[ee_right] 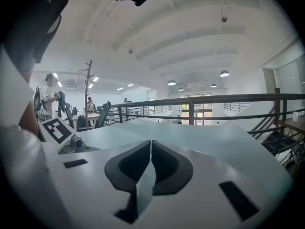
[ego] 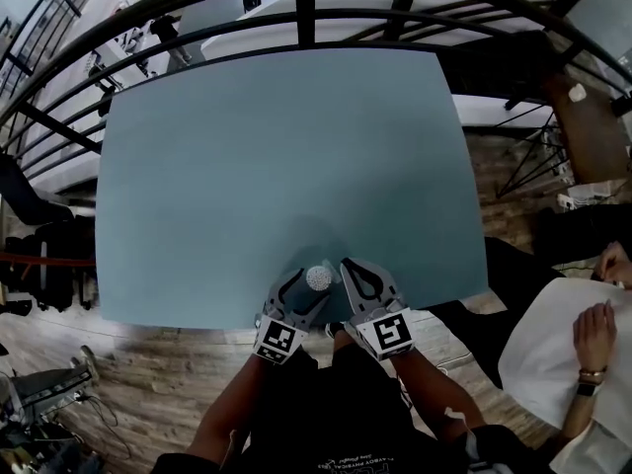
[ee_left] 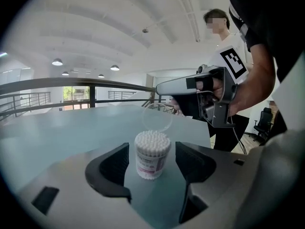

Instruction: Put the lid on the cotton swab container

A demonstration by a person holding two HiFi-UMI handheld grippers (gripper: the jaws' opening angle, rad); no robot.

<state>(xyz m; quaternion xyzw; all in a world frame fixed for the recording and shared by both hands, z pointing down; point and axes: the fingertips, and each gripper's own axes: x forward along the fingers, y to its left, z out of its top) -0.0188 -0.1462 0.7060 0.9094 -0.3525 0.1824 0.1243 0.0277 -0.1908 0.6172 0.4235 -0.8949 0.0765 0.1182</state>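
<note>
Now the cotton swab container [ee_left: 152, 162] stands full of swabs [ee_left: 152, 142], lid [ee_left: 157, 119] off.

Swab container [ee_left: 152, 154] on table [ego: 276, 166] betw. L gripper [ee_left: 152, 162] jaws (lid [ee_left: 157, 119] behind).

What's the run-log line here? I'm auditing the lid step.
left gripper open around cotton swab container, not touching | right gripper shut on clear lid | container uncovered on table

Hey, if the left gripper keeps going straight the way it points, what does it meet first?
The swab container, standing uncapped on the table between the left gripper's open jaws and touching neither. It would probably just slide deeper into that gap.
</note>
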